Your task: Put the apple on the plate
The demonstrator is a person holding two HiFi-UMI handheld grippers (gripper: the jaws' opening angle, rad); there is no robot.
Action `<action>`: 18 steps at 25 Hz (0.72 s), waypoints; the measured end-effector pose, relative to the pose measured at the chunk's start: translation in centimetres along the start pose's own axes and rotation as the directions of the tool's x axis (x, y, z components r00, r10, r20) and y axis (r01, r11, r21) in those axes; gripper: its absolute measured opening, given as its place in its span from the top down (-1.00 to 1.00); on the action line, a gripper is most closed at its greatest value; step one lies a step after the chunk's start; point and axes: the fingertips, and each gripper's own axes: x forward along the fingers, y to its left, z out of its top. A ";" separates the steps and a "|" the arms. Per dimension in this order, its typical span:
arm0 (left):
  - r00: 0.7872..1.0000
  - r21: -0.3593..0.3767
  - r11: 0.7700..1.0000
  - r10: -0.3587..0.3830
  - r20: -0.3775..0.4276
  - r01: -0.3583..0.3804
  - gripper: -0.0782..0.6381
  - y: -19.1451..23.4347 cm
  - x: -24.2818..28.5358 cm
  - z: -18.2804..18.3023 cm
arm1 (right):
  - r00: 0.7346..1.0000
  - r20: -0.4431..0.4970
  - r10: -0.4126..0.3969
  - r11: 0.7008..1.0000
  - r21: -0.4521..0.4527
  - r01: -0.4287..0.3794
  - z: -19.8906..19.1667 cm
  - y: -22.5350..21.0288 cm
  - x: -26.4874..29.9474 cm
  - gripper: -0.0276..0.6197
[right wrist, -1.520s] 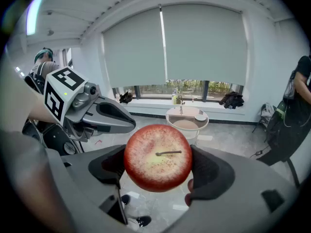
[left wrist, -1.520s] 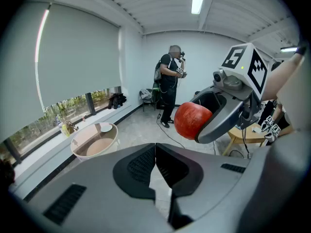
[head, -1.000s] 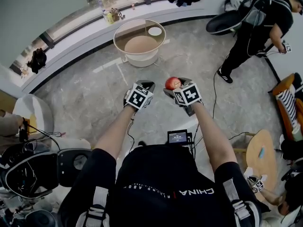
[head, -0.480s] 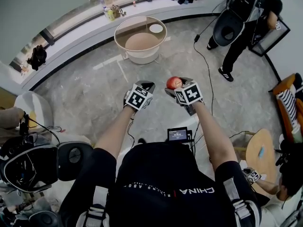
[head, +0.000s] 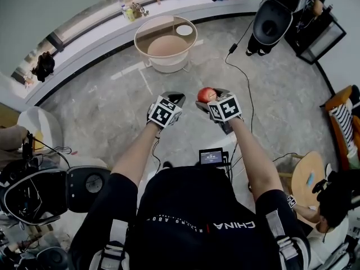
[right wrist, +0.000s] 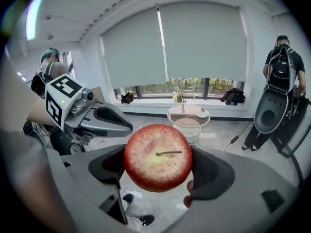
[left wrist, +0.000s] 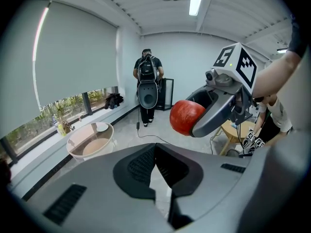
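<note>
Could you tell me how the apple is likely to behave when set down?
The apple looks round, so it may roll once released. It seems firm: the right gripper pinches it without visible denting. Its smooth skin might slip.

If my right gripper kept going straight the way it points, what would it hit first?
Likely the round table with the plate on it, ahead across open floor. The right gripper, shut on the apple, has nothing nearer in that line, though depth is unclear.

Bright, even daylight; both gripper views bend strongly at the edges.
</note>
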 end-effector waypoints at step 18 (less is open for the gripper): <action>0.997 -0.022 0.998 0.063 -0.055 -0.064 0.73 -0.2 3.6 0.6 | 0.999 -0.001 0.036 0.999 0.011 -0.036 -2.2 -5.4 0.1 -0.29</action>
